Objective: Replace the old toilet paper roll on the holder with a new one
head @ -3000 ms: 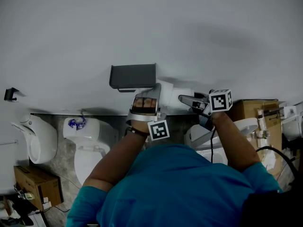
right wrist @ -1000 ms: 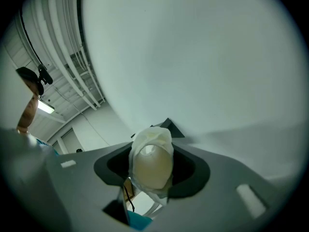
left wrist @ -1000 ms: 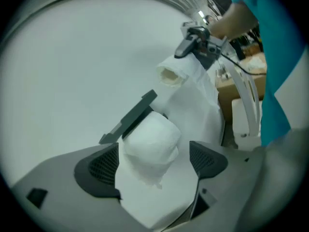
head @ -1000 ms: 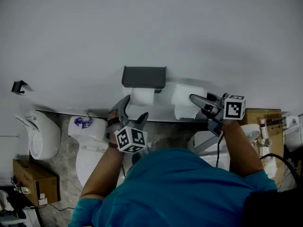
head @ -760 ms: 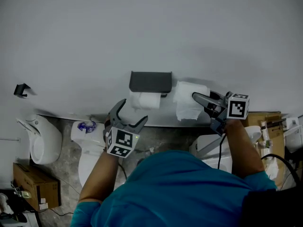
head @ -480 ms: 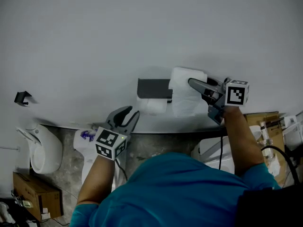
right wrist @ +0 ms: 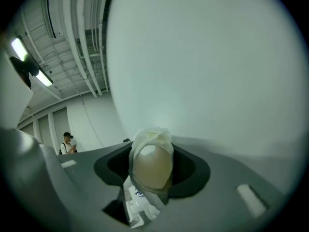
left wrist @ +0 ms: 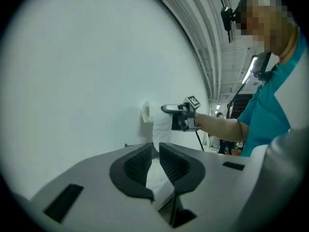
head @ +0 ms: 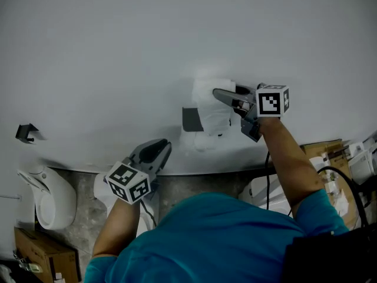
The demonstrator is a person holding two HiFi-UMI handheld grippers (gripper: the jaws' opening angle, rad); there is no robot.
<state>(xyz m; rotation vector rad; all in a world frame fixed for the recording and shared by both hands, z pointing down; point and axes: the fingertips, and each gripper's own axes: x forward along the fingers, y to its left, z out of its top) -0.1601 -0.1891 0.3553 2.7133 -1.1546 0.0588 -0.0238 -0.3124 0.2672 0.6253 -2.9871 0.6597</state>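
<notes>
My right gripper (head: 218,101) is shut on the old toilet paper roll (head: 209,114), raised against the white wall in front of the dark holder (head: 189,119). Close up, that old roll (right wrist: 152,166) shows a brown core wrapped in crumpled white paper, pinched between the jaws. A white roll (head: 194,140) hangs below the holder. My left gripper (head: 160,149) sits lower left of the holder, off the wall. Its jaws have just been closing and stand almost together with nothing gripped. In the left gripper view, white paper (left wrist: 161,182) shows behind the narrow gap, and the right gripper (left wrist: 166,109) holds its roll (left wrist: 157,122) ahead.
A white urinal (head: 41,193) and a cardboard box (head: 35,249) stand at the lower left. A small black hook (head: 25,131) sticks out of the wall. Another box (head: 324,152) is at the right. A person (right wrist: 67,143) stands far off.
My right gripper carried the old roll up and left, across the front of the holder. My left gripper drew down and left, away from the holder, rolled over, and its jaws closed.
</notes>
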